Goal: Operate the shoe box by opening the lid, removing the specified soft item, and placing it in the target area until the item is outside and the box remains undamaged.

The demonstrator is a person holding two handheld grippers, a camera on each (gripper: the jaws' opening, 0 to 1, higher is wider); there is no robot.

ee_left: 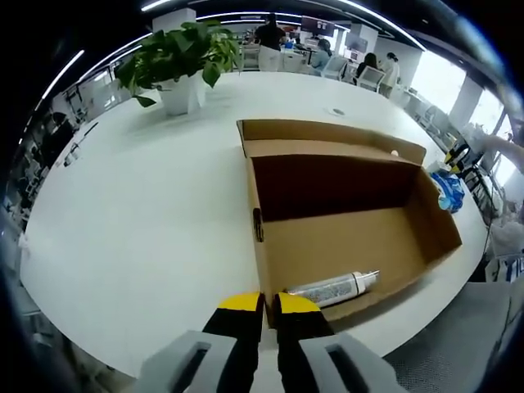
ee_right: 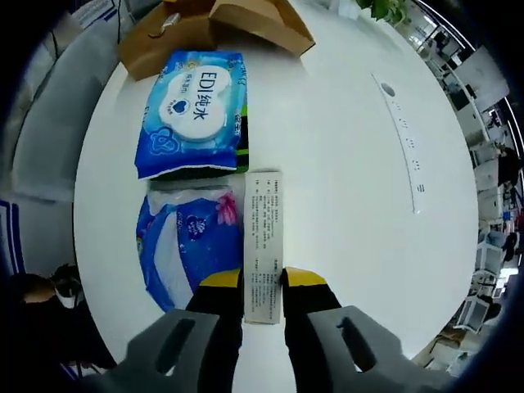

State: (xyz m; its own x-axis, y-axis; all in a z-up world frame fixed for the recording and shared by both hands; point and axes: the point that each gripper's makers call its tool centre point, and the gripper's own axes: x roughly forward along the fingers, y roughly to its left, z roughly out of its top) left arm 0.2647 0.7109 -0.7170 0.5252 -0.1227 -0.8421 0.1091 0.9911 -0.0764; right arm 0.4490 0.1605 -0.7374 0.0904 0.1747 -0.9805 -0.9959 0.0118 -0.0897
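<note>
Between our right gripper's (ee_right: 263,280) yellow-tipped jaws sits the near end of a white printed strip (ee_right: 263,246), the sealed edge of a blue floral soft pack (ee_right: 187,237) that lies flat on the white table (ee_right: 344,164). We have the jaws pressed against that flap from both sides, pinching the thin edge, which looks like the easiest place to grip a squashy pack without crushing it. Just beyond it lies a second blue wipes pack (ee_right: 196,110) with white lettering, touching or nearly touching the first. Past that, at the far edge, we catch a corner of the shoe box (ee_right: 246,20), so the soft item is already outside and set down beside it.

Over on the other side, our left gripper (ee_left: 269,304) hovers at the near wall of the shoe box (ee_left: 344,221), jaws drawn together with nothing between them, likely steadying. Its lid is folded back; inside, against the near wall, rests a white tube (ee_left: 336,286).

The tube's label is too small to read, and the box's far inner corner is in deep shadow. A potted plant (ee_left: 180,57) stands well beyond.
</note>
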